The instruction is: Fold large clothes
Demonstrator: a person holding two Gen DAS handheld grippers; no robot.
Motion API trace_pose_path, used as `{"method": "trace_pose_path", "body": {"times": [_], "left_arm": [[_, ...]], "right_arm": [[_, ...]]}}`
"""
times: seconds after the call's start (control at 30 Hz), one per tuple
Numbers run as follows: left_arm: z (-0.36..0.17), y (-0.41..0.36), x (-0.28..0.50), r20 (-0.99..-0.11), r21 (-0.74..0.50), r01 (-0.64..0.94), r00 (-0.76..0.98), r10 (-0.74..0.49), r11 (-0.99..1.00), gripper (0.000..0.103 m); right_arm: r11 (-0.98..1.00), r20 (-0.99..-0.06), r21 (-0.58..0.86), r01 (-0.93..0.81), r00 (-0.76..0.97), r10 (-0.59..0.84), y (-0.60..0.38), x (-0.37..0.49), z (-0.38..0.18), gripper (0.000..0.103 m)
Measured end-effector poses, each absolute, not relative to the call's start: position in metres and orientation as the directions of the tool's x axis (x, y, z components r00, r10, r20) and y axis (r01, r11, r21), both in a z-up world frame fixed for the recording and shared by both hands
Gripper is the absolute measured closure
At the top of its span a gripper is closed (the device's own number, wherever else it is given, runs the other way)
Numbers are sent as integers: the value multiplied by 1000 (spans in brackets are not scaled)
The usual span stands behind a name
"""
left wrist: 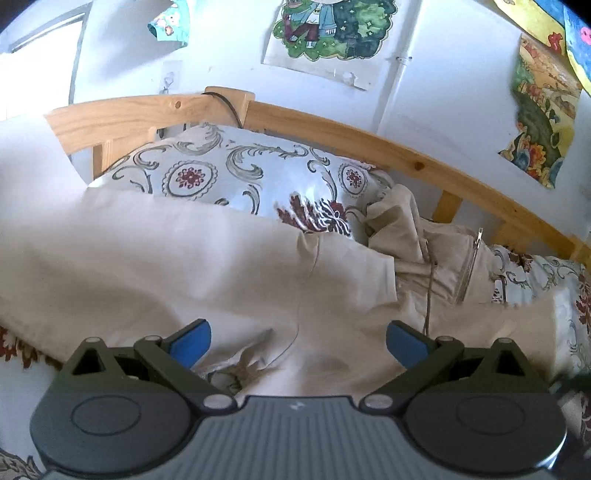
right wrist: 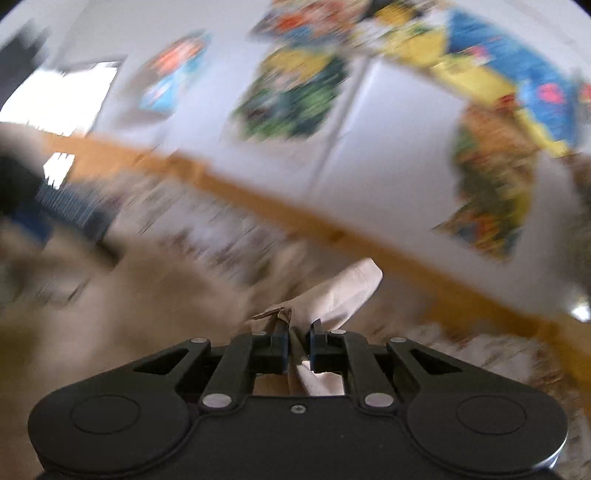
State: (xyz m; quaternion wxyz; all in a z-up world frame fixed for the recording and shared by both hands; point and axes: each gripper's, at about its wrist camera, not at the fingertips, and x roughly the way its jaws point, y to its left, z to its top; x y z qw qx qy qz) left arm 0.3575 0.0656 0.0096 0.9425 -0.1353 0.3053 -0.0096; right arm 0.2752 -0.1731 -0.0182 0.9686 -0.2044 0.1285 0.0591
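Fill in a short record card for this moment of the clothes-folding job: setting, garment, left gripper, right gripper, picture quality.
setting: bed with patterned bedding, wooden rail, posters on the wall
garment: beige garment with a zip, spread over the bed
left gripper: left gripper open above the cloth, holding nothing
right gripper: right gripper shut on a fold of the beige cloth
picture quality: left wrist view sharp; right wrist view heavily blurred
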Motion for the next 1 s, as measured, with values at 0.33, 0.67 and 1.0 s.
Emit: {"method": "trace_pose_path", "body": {"times": [0.33,0.67,1.0], "left_arm": [[-19,70,355,-597,-422,31,742,-304,906,0],[-61,14,359,-721,-327,184,585,-371,927,29],[-58,-20,352,-731,-96,204,650,-208,974,103]], "right_arm": [[896,-506,-178,-407,819,272,-192,209,-54,16],[985,-451,-170,-26,891,-54,-312,231,-21,8],[922,-650,267,281,758,-42,-461,317,-47,99]]}}
